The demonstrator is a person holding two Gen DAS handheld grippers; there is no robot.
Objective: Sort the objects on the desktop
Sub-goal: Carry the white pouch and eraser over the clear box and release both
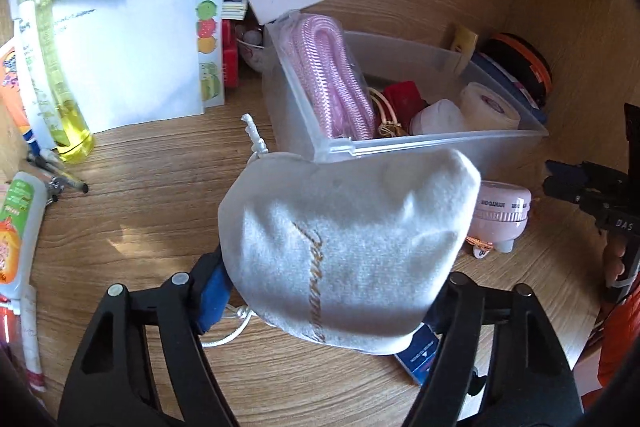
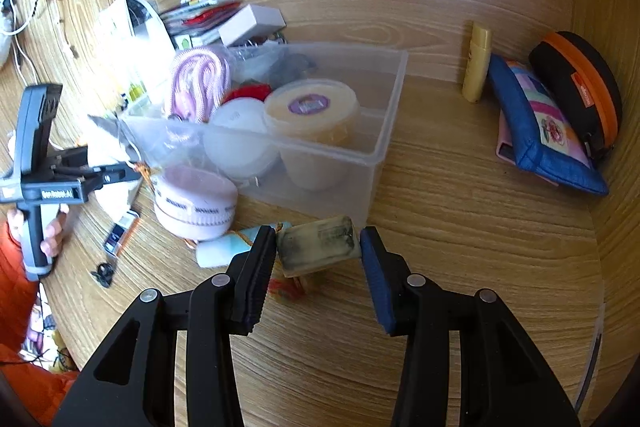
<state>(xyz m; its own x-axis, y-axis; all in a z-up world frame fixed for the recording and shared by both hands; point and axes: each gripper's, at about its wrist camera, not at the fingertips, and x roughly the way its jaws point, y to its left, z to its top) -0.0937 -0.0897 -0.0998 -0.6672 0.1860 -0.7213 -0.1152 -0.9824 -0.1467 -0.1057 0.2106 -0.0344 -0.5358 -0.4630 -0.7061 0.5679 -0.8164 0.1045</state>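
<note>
- Clear plastic bin (image 2: pixel 384 131): stood on the wooden surface (image 2: pixel 460 247) near the back wall and served as the collecting point.
- Already in the bin: pink cord bundle (image 1: pixel 332 75) leaning at its left end, a red item (image 1: pixel 402 99), a white round tub (image 2: pixel 240 131) and a lidded tub with a purple label (image 2: pixel 312 107). This part of the sorting looked done.
- White drawstring pouch (image 1: pixel 344 247): sat between the fingers of the left gripper (image 1: pixel 332 291), raised close to the bin's near rim. The jaws stood fairly wide with the pouch filling the gap; whether the pads pressed it could not be told. Judged the item in hand, not yet in the bin.
- Grubby rectangular block (image 2: pixel 318 245): clamped in the right gripper (image 2: pixel 320 251), both pads against its ends, just in front of the bin. Not yet placed.
- Still loose on the surface: pink round case (image 2: pixel 196 203) touching the bin's front, a pale blue item (image 2: pixel 224 247) beside it, a small blue box (image 1: pixel 418 355).
- Left side, unsorted: papers (image 1: pixel 120 39), yellow bottle (image 1: pixel 56 67), tubes (image 1: pixel 20 227).
- Right side, against the wall: blue patterned pouch (image 2: pixel 536 131), black and orange case (image 2: pixel 580 95), yellow tube (image 2: pixel 476 63).
- Estimate: under way, a good share left.
</note>
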